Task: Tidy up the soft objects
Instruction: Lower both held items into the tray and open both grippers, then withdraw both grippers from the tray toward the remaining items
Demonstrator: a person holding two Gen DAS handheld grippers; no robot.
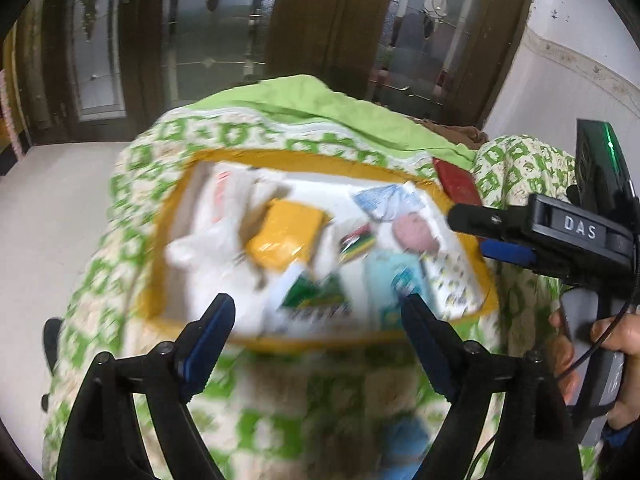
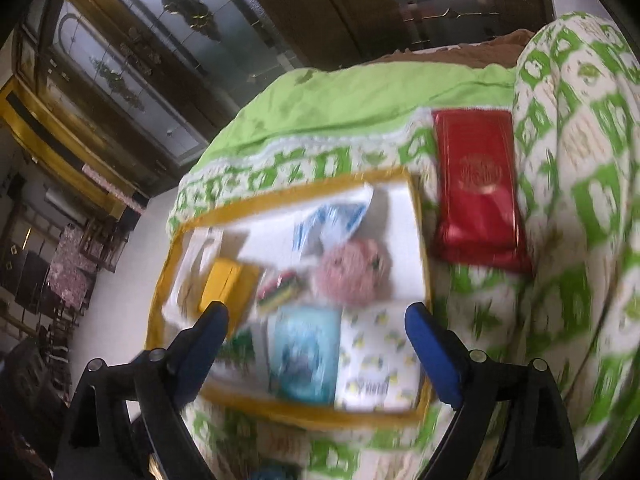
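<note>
Claws, my left claw [image 1: 316,330] and right claw [image 2: 318,338], spread empty above the yellow-rimmed box [image 2: 420,208] of soft packs on the bed; next, I judge, the red pouch [image 2: 478,192] beside it.

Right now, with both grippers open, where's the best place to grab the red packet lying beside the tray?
Probably across the red packet's narrow width, near its middle, coming down from above with the right gripper. It lies flat on the quilt outside the tray's yellow rim, long sides exposed, so open jaws could straddle it there.
</note>
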